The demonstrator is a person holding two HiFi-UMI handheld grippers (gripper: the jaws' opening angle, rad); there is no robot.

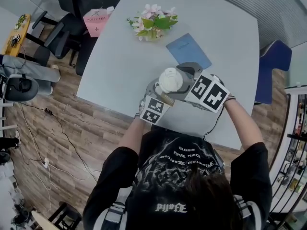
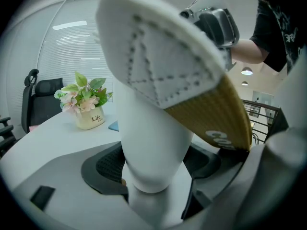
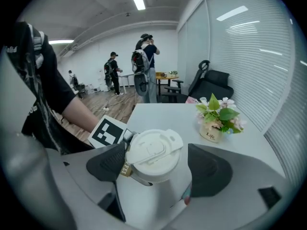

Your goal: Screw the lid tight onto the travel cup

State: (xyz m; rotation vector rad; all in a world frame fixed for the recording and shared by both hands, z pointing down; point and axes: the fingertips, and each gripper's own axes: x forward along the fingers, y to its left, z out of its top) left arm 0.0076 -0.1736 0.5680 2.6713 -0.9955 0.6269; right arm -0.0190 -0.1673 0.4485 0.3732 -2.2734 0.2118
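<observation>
The white travel cup (image 2: 153, 138) is tilted, its narrow lower body between the pads of my left gripper (image 2: 156, 162), which is shut on it. A tan printed strap (image 2: 216, 114) and a white stitched flap (image 2: 158, 66) hang off the cup's upper part. In the right gripper view the white lid (image 3: 153, 150) sits on the cup's mouth between the jaws of my right gripper (image 3: 158, 162). The left pad is at the lid's edge and the right pad (image 3: 208, 166) stands apart from it. From the head view the lid (image 1: 171, 79) shows above the table's near part, left gripper (image 1: 154, 94) below it, right gripper (image 1: 184, 80) beside it.
A pot of flowers (image 1: 153, 23) and a blue booklet (image 1: 188, 51) lie further back on the grey table (image 1: 120, 66). Office chairs (image 1: 57, 37) stand at the left, a blue chair (image 1: 273, 61) at the right. People (image 3: 144, 66) stand far off in the room.
</observation>
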